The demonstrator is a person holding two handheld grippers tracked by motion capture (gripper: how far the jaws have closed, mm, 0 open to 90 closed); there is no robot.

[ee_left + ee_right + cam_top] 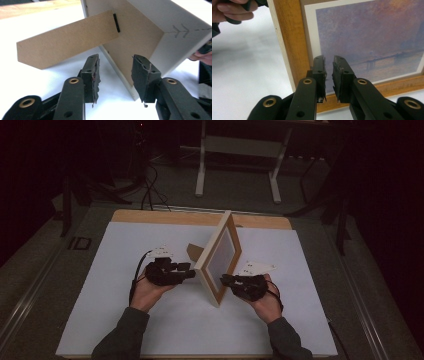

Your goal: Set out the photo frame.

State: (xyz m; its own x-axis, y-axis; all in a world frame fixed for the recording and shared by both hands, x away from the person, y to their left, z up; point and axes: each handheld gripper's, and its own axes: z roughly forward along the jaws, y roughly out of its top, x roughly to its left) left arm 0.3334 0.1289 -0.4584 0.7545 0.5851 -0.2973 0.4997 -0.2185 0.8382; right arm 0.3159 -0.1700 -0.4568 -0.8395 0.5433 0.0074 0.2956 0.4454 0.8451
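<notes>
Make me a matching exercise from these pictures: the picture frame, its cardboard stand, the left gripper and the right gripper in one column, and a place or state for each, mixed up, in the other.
Things:
1. picture frame
2. cardboard stand
3. left gripper
4. right gripper

Places or states:
A. folded out from the frame's brown back
B. jaws wide apart, behind the frame
C. standing upright on the white table top
D. jaws with a narrow gap, in front of the painting

Pairs: 1-C, 2-A, 3-B, 4-D
</notes>
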